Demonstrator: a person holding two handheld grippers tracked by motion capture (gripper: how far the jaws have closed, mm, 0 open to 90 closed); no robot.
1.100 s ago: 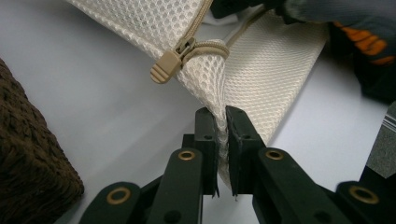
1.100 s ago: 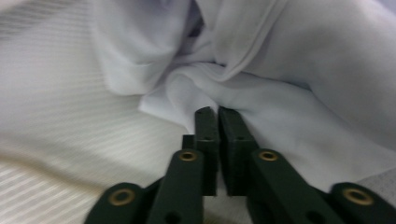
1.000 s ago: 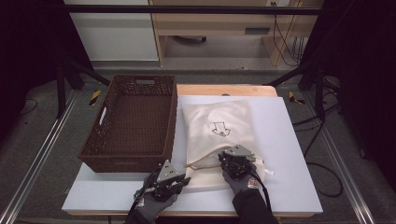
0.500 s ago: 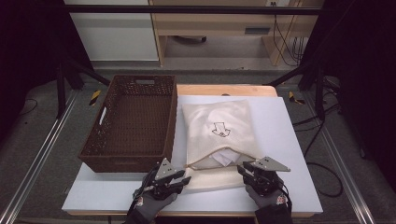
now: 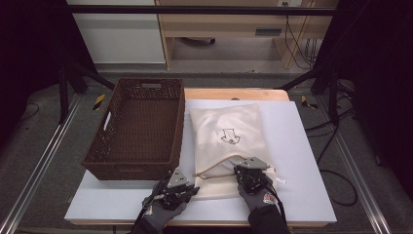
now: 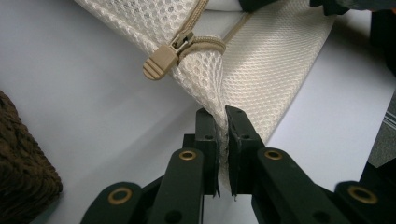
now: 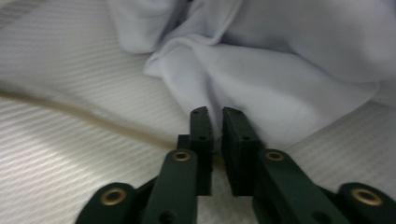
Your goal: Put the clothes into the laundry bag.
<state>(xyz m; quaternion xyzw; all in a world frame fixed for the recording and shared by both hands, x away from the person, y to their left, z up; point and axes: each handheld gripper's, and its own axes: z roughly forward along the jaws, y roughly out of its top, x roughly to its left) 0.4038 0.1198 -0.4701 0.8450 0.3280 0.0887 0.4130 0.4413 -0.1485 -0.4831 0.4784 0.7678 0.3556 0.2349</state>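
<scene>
Centrally, a cream mesh laundry bag (image 5: 228,146) is laid flat on the white tabletop (image 5: 302,161), its printed arrow facing up and its zippered mouth turned toward the person at six o'clock. A fold of the mesh at the bag's near left corner is clamped between the jaws of the left gripper (image 6: 222,135), which have just been closing and are now pressed together on the fabric; a tan zipper pull (image 6: 161,59) is seen at about eleven o'clock from that grip, hanging off the zip tape. At the open mouth, a white cloth (image 7: 261,79) is bunched inside the bag, and a pleat of it is pinched between the jaws of the right gripper (image 7: 217,135), which have likewise just been closing and are nearly together on it. In the high view the left gripper (image 5: 182,187) is found at seven o'clock of the bag and the right gripper (image 5: 251,170) at five o'clock, each carried by a gloved hand entering from the bottom edge.

Just beside the bag, at nine o'clock, a dark brown woven basket (image 5: 139,129) is set on the tabletop. A wooden board edge (image 5: 234,93) is visible beyond the white surface at twelve o'clock. Farther off, a pale wooden desk (image 5: 224,29) and hanging cables (image 5: 297,34) are seen against a grey floor, with black frame legs at either side
</scene>
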